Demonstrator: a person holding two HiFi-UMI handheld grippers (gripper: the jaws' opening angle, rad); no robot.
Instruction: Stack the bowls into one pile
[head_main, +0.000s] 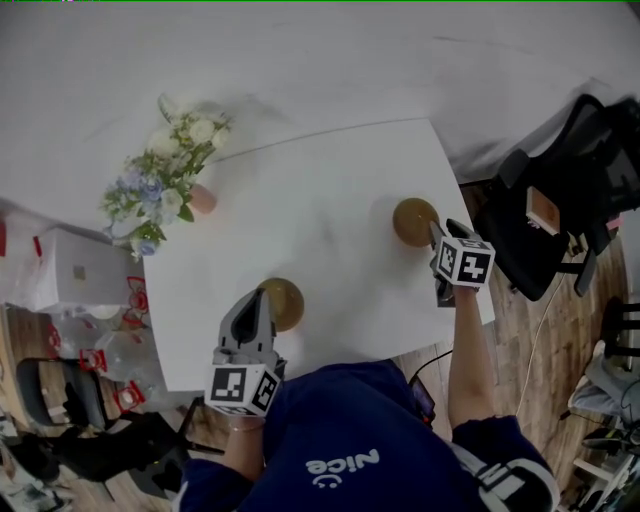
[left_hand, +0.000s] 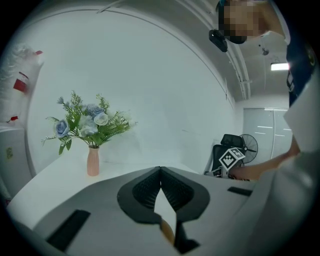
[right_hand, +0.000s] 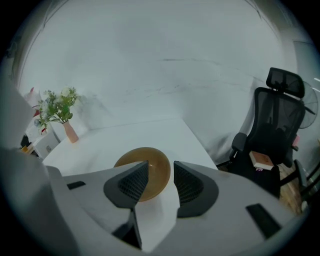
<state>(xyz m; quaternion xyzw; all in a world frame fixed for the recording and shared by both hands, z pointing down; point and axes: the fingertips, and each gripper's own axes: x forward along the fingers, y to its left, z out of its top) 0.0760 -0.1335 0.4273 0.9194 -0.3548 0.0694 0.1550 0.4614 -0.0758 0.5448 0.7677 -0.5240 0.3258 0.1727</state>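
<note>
- A white table (head_main: 330, 190) holds two brown bowls, well apart: the left bowl (head_main: 285, 303) near the front edge, the right bowl (head_main: 413, 220) near the right edge.
- The left gripper (head_main: 262, 294), tips pressed together and clamping nothing visible, sits at the left bowl's rim.
- The right gripper (right_hand: 161, 167), jaws parted and empty, faces the right bowl.
- Likely best: put one jaw inside that rim and one outside, close firmly, lift level.
</note>
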